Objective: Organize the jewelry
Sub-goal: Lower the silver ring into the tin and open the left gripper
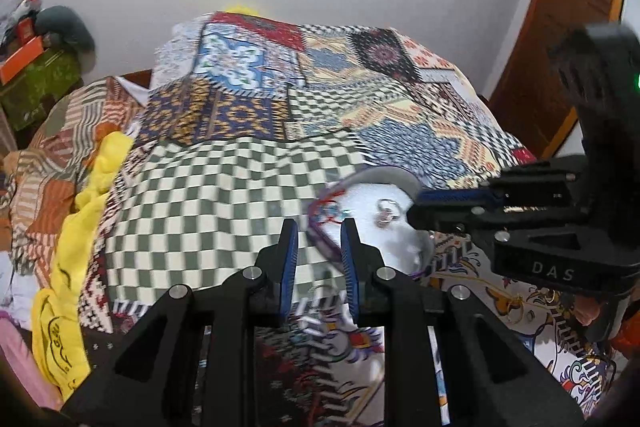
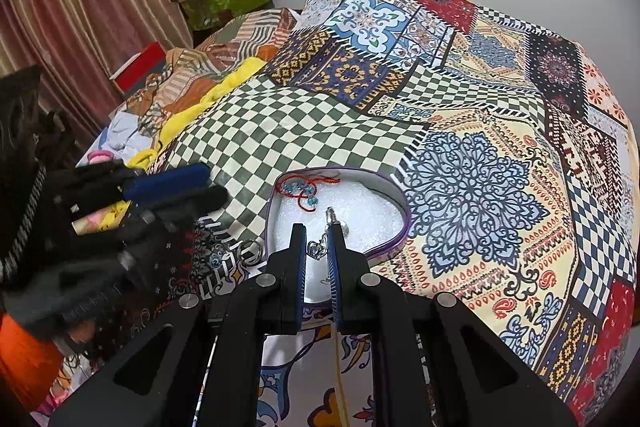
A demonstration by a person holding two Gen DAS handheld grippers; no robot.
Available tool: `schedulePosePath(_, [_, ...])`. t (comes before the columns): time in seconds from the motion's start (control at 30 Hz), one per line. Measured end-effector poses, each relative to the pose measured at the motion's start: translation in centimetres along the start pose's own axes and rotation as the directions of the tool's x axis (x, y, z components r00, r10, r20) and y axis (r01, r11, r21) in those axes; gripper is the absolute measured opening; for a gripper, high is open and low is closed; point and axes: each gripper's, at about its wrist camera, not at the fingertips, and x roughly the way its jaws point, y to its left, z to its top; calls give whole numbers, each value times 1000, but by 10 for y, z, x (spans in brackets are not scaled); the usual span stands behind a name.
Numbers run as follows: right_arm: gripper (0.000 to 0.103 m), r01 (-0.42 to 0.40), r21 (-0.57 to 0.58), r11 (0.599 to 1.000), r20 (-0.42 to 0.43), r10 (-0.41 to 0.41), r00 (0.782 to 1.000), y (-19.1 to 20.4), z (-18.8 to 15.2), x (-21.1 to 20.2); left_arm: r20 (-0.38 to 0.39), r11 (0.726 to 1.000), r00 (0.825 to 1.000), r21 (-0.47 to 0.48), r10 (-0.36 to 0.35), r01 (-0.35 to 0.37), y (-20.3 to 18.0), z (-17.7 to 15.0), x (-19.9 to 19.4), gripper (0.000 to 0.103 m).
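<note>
- On the bed, over a patchwork bedspread: heart-shaped jewelry box lying open, purple rim, white padded lining.
- Inside the box, upper left: red cord bracelet with blue beads.
- Near the box centre: small silver piece on the lining; type not discernible.
- Right hand-held gripper positioned over the near half of the box, fingers narrowly parted, silver heart pendant between them; firm contact with the pads cannot be confirmed.
- Left hand-held gripper at the box's left edge, fingers spread, nothing pinched between them.
- Just left of the box, on the bedspread: metal ring.
- Left of the bedspread: yellow cloth, crumpled.
- Left view blurred; silver rings faintly visible in the box.
</note>
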Motion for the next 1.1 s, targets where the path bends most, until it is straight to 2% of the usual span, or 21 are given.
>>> schedulePosePath(0.2, [9,-5,-14,1000,-16,4,1000,6,-2,7,-48,1000,999,-19,-2,1,20,-10,1,21])
schedulePosePath(0.27, [9,-3,-17,1000,-19,2,1000,7,-2,9,-105,999,994,3,-33,33,17,-18,11,21])
schedulePosePath(0.37, [9,0,-20,1000,-24,-1,1000,8,-3,10,-148,997,989,68,-15,25,3,-30,24,21])
schedulePosePath(0.47, [9,4,-21,1000,-29,-5,1000,8,-3,10,-174,995,985,96,-4,21,-7,-37,36,21])
schedulePosePath(0.67, [9,2,-19,1000,-27,-2,1000,6,-3,10,-200,995,979,94,-22,41,-11,-40,52,21])
schedulePosePath(0.97, [9,-2,-31,1000,-41,1,999,11,-4,15,-166,996,986,90,-4,20,-9,-42,48,20])
schedulePosePath(1.1, [9,-7,-35,999,-40,5,999,12,-3,14,-114,996,993,82,-10,19,-6,-36,29,20])
